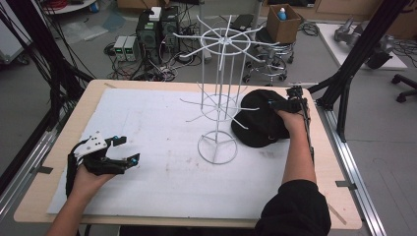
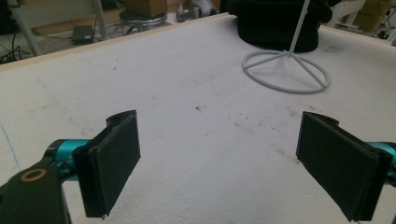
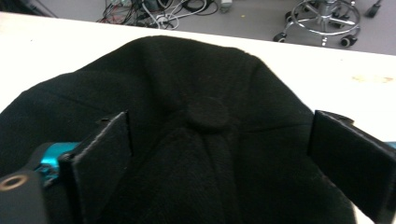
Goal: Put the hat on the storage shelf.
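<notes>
A wooden table (image 1: 59, 142) is carrying a white sheet (image 1: 157, 147) over most of its top, and a white wire rack (image 1: 219, 93) is standing on the sheet right of centre, its ring base (image 1: 217, 147) lying flat. A black cap (image 1: 259, 118) is lying on the sheet just right of the rack, touching or nearly touching the base ring; in the left gripper view the cap (image 2: 275, 23) is sitting behind the base (image 2: 286, 72), with the rack's thin pole rising in front of it. The right gripper (image 1: 285, 104) is hovering at the cap's far right side, held by the person's right hand (image 1: 291, 120), whose forearm is reaching up from the bottom edge. In the right gripper view its jaws are standing wide apart, released, one on each side of the cap's crown (image 3: 187, 140), with the top button (image 3: 207, 114) between them; whether the pads are touching the fabric I cannot tell. The left gripper (image 1: 125, 150) is resting low at the left of the sheet, well apart from the rack and cap, in the person's left hand (image 1: 91, 177). Its jaws are likewise spread open, holding nothing, with bare, faintly stained sheet (image 2: 201, 140) between them. Beyond the table, a chair base (image 1: 268, 69), a cardboard box (image 1: 282, 23) and tangled cables are sitting on the floor.
</notes>
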